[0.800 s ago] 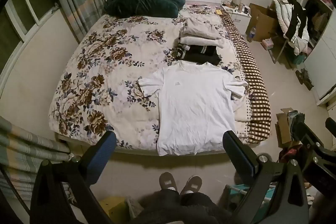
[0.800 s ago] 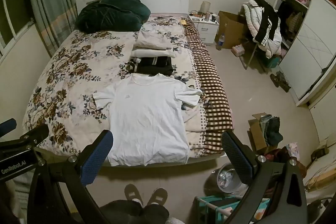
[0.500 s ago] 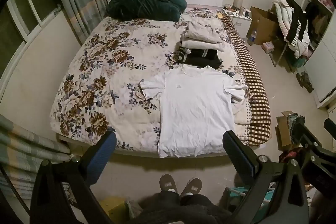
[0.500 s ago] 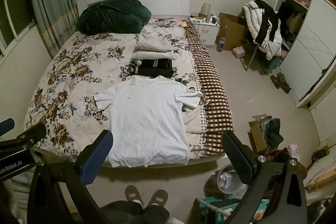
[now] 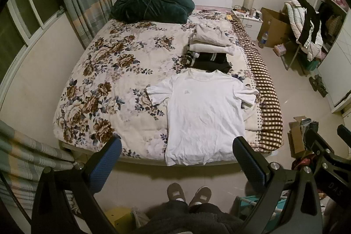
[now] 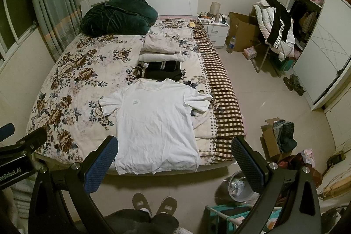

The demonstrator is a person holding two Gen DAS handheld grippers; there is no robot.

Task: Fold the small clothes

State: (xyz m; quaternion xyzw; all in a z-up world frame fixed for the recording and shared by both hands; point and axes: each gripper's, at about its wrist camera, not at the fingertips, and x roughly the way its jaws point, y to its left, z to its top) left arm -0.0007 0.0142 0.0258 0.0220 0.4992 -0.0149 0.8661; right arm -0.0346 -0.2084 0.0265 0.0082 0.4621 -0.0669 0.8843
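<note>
A white t-shirt [image 5: 201, 115] lies flat, face up, near the foot of the bed, collar toward the headboard; it also shows in the right wrist view [image 6: 155, 124]. Beyond its collar sit folded clothes: a black garment [image 5: 208, 60] and cream ones [image 5: 210, 41]. My left gripper [image 5: 176, 160] is open and empty, held high above the bed's foot edge. My right gripper [image 6: 174, 162] is open and empty, also well above the shirt's hem. Both are apart from the shirt.
The bed has a floral quilt [image 5: 105, 80] and a checked blanket [image 5: 267, 102] along its right side. A dark green duvet [image 5: 151, 3] is at the headboard. My slippered feet [image 5: 188, 192] stand at the bed's foot. Boxes [image 6: 276, 142], a nightstand [image 6: 215, 30] and a clothes-laden chair [image 6: 276, 30] are on the right.
Both views have shifted slightly; the bed and shirt sit a little lower in the frames. Both grippers stay open. Nothing on the bed has moved.
</note>
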